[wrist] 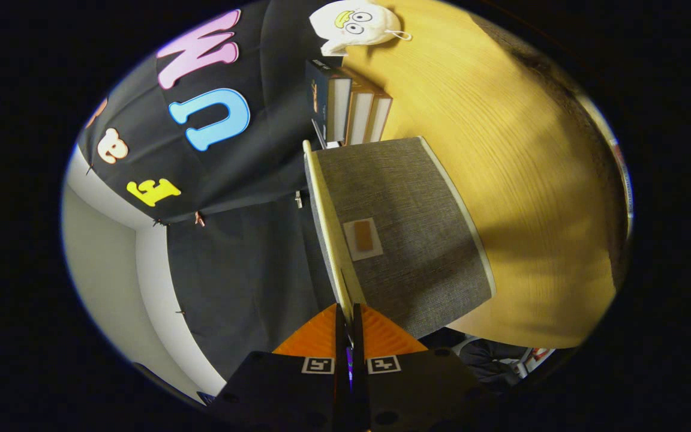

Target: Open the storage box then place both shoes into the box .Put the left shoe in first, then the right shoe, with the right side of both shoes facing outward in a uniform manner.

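Observation:
The whole view is rolled on its side, with the wooden table (501,150) to the right of the fingers. The grey fabric storage box (405,228) stands on it just ahead of the fingers, with a cream trim and a small tan label patch on its grey face. My gripper (348,307) is shut, both fingers pinching the thin cream edge of the box lid (329,228), which runs straight away from the fingertips. Dark and white shapes (489,355) beside the fingers, at the table's near edge, may be a shoe; I cannot tell.
Beyond the box, a few books (351,108) stand in a row against the black cloth wall. A white plush toy (354,24) with cartoon eyes lies on the table past them. A pale wall (111,264) shows beyond the cloth.

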`<state>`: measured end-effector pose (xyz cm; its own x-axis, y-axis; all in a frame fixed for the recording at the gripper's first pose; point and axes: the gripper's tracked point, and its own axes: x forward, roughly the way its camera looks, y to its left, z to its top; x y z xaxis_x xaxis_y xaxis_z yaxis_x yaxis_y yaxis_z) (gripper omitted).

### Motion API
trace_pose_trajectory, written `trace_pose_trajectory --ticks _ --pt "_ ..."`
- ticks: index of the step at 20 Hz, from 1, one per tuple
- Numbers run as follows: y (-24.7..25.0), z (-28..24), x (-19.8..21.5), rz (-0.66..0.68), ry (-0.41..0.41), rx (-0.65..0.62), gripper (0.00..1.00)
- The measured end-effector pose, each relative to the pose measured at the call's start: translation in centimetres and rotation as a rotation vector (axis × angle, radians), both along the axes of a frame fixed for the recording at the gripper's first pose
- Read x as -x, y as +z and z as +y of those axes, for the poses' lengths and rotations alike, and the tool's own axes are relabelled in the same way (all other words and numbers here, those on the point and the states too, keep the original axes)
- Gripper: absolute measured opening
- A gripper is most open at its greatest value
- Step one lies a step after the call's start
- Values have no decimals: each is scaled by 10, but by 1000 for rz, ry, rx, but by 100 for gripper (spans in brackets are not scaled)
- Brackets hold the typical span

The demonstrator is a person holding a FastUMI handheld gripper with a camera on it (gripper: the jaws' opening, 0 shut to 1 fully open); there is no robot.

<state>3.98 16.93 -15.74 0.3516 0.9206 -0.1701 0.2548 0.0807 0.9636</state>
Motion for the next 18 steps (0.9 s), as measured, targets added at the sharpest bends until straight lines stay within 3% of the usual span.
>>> trace_pose_trajectory --ticks 10,18 --pt "102 35 -14 -142 -78 -28 5" --pt "167 137 -24 -265 -34 21 5"
